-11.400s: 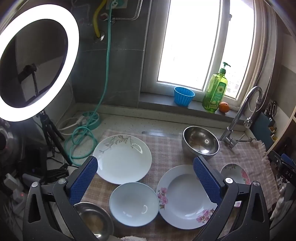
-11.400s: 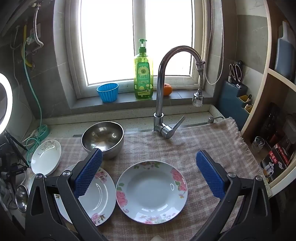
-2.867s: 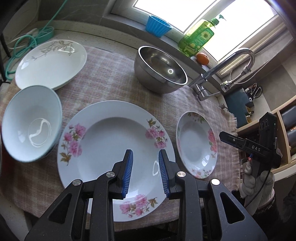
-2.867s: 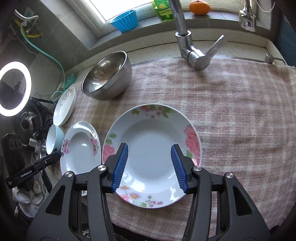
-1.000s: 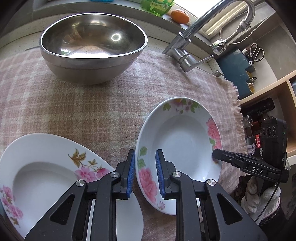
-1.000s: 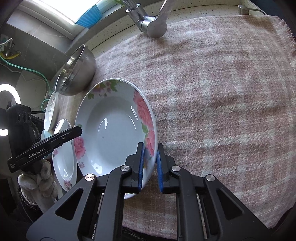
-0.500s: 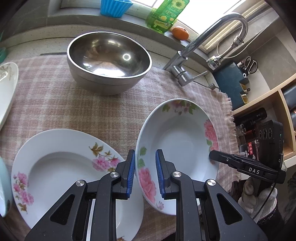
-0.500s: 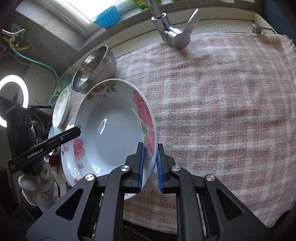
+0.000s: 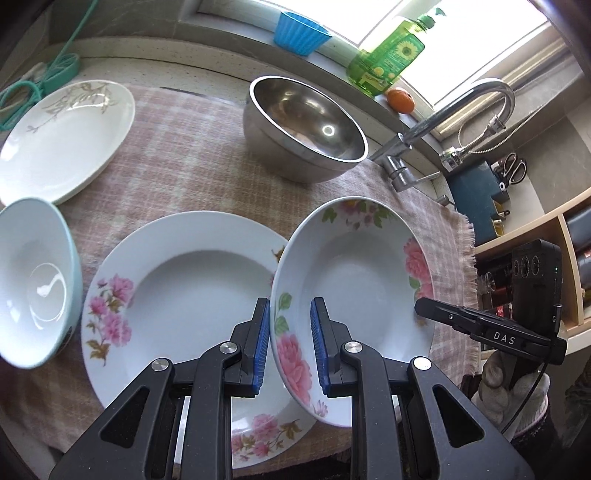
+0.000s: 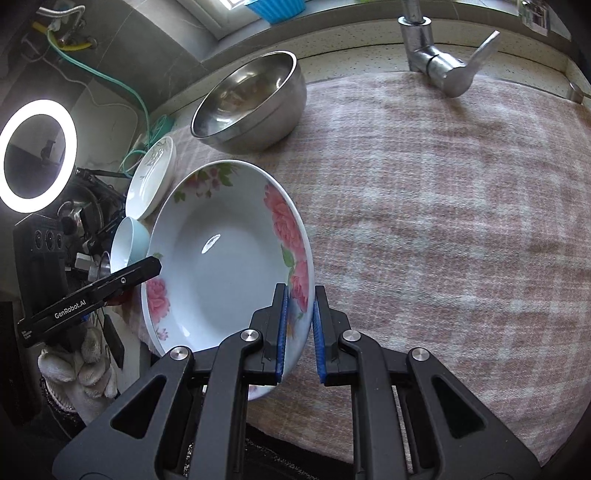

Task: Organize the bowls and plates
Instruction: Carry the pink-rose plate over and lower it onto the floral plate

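Both grippers hold one small rose-patterned plate (image 9: 362,273), lifted and tilted above the checked cloth. My left gripper (image 9: 290,347) is shut on its left rim. My right gripper (image 10: 298,328) is shut on its right rim; the plate also shows in the right wrist view (image 10: 221,254). Under its left edge lies a larger floral plate (image 9: 184,280) on the cloth. A pale blue bowl (image 9: 33,280) sits at the left, a white plate with a leaf pattern (image 9: 62,136) behind it, and a steel bowl (image 9: 303,125) at the back.
A tap (image 9: 436,122) rises at the back right, with a green soap bottle (image 9: 388,55), an orange and a blue cup (image 9: 301,31) on the sill. Shelves stand at the far right. A ring light (image 10: 37,155) glows at the left.
The small plate, held by both grippers, has risen and moved left, and now overlaps the larger floral plate. Both grippers stay shut on it.
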`<state>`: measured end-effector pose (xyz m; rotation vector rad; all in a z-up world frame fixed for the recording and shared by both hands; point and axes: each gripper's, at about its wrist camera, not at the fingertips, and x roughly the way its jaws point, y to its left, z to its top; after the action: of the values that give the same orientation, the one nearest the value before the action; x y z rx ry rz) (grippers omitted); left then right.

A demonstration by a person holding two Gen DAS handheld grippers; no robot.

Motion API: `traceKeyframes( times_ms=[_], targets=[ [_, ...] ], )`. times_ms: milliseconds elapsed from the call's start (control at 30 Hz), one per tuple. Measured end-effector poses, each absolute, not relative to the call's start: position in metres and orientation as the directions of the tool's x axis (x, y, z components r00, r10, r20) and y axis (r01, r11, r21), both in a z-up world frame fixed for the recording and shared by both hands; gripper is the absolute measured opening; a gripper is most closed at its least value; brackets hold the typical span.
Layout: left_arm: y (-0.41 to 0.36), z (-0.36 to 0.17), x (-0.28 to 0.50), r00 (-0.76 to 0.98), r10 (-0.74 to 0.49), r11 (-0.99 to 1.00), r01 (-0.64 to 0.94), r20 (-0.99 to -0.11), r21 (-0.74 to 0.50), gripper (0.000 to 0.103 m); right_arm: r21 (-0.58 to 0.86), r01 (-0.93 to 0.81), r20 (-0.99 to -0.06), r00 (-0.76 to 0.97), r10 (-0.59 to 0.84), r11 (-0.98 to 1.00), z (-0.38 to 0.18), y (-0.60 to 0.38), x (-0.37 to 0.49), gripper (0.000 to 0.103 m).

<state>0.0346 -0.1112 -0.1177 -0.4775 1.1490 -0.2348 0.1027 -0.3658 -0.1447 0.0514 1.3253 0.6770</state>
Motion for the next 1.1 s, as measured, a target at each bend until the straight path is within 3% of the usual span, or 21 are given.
traceKeyframes(
  times_ms=[500,1100],
  targets=[
    [-0.054,-0.131,-0.006,0.411,-0.347,0.861,-0.218,-0.843,-0.46,0.02,0.391,-0.543,-0.889,-0.015,0.457,0.743,-0.163,-0.289,0.091,0.013],
    [-0.036,-0.148,-0.011,0.365,-0.29,0.89,-0.238,-0.885,-0.389,0.02,0.31,-0.601,-0.923,-0.003,0.386,0.737,-0.174,-0.258,0.082,0.015]
  ],
)
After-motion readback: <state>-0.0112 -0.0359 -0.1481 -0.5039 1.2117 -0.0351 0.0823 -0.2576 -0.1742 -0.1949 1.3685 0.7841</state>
